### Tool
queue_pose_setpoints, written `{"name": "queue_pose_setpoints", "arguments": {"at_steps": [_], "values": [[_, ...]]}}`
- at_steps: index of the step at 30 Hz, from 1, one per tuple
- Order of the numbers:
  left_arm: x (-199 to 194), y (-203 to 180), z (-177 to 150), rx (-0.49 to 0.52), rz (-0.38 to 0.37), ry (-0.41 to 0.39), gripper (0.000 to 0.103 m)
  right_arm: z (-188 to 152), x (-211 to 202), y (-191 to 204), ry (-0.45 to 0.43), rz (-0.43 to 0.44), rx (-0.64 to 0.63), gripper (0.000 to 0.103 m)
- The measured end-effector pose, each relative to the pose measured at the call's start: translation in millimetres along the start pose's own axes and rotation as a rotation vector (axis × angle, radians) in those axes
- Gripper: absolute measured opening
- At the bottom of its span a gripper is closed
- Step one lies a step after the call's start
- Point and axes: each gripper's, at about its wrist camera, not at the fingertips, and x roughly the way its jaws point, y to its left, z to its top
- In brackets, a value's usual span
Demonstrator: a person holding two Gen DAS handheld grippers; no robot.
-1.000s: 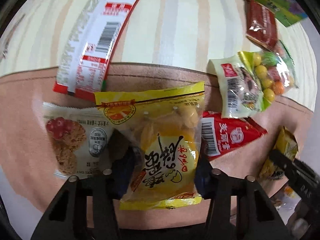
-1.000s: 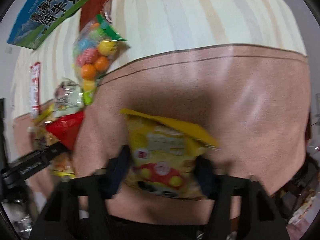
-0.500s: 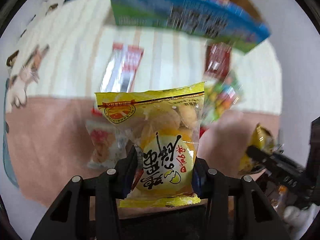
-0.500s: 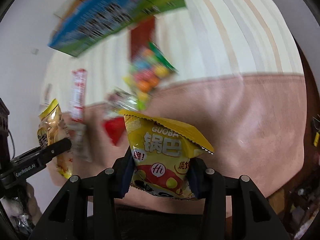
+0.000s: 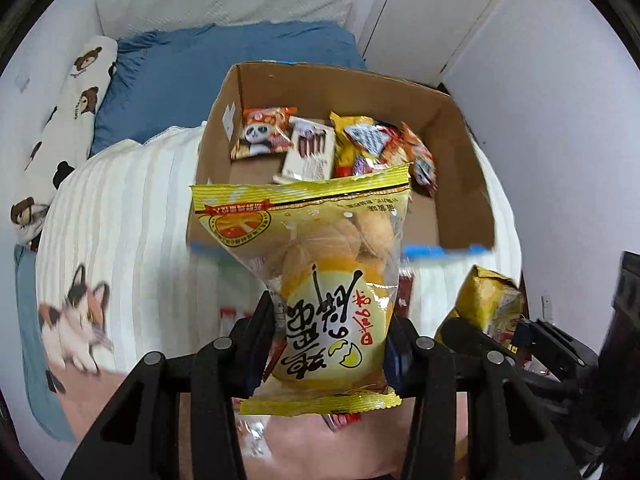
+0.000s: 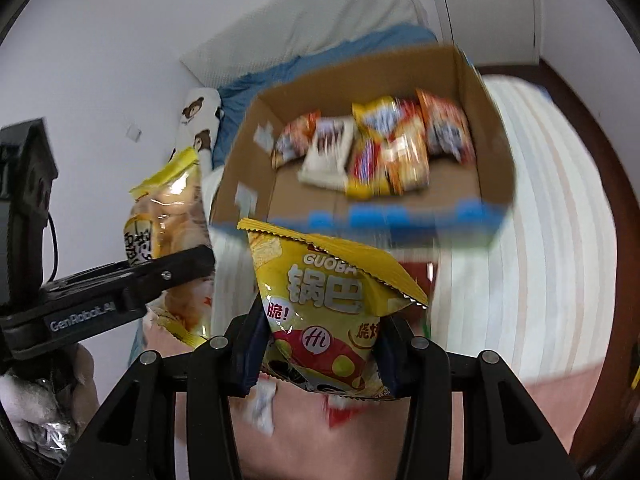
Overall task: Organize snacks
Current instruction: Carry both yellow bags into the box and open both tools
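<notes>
My left gripper (image 5: 330,344) is shut on a yellow egg-pastry bag (image 5: 316,264) and holds it in the air in front of an open cardboard box (image 5: 456,140). My right gripper (image 6: 320,354) is shut on a yellow GUOBA crisp bag (image 6: 328,300), also raised before the same box (image 6: 492,152). The box holds several snack packets (image 5: 352,148). In the right wrist view the left gripper (image 6: 120,292) with its pastry bag (image 6: 168,208) is at the left. In the left wrist view the GUOBA bag (image 5: 488,300) is at the lower right.
The box stands on a bed with a white striped cover (image 5: 120,216) and a pink cat-print blanket (image 5: 76,320). A blue pillow (image 5: 192,68) and a bear-print bolster (image 5: 68,104) lie behind. White walls and a door (image 5: 432,12) are beyond. Loose packets (image 6: 340,408) lie below the grippers.
Both grippers have lifted their bags off the blanket and tilted up toward the cardboard box, which now fills the middle of both views. The loose snacks have dropped out of sight.
</notes>
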Motion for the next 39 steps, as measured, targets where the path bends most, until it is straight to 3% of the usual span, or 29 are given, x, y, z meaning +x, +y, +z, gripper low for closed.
{"name": "queue_pose_setpoints", "arguments": {"at_steps": [5, 10, 17, 24, 26, 28, 30, 31, 32, 33, 35, 39], "values": [[32, 14, 55, -0.009, 0.054, 0.063, 0.044, 51, 31, 7, -0.001, -0.028, -0.006, 0.049], [75, 34, 85, -0.038, 0.066, 0.158, 0.044, 84, 76, 3, 0.062, -0.036, 0.015, 0.049], [118, 44, 98, -0.059, 0.063, 0.254, 0.044, 99, 131, -8, 0.160, -0.042, 0.037, 0.049], [139, 49, 98, -0.070, 0.072, 0.308, 0.045, 100, 160, -11, 0.210, -0.033, 0.039, 0.049], [144, 50, 97, -0.070, 0.081, 0.329, 0.045, 98, 172, -11, 0.262, -0.012, 0.039, 0.050], [148, 50, 97, -0.067, 0.084, 0.342, 0.046, 97, 182, -12, 0.311, -0.017, 0.049, 0.054], [150, 51, 97, -0.070, 0.082, 0.342, 0.056, 97, 183, -11, 0.318, -0.052, 0.031, 0.085], [150, 52, 97, -0.074, 0.080, 0.336, 0.069, 97, 183, -12, 0.314, -0.058, 0.031, 0.088], [149, 52, 97, -0.076, 0.076, 0.331, 0.082, 96, 183, -13, 0.317, -0.054, 0.035, 0.089], [147, 52, 97, -0.078, 0.074, 0.324, 0.085, 96, 183, -15, 0.324, -0.053, 0.046, 0.090], [146, 52, 98, -0.080, 0.075, 0.318, 0.086, 95, 181, -17, 0.323, -0.059, 0.051, 0.096], [142, 54, 101, -0.089, 0.064, 0.311, 0.086, 92, 176, -23, 0.317, -0.078, 0.053, 0.096]]}}
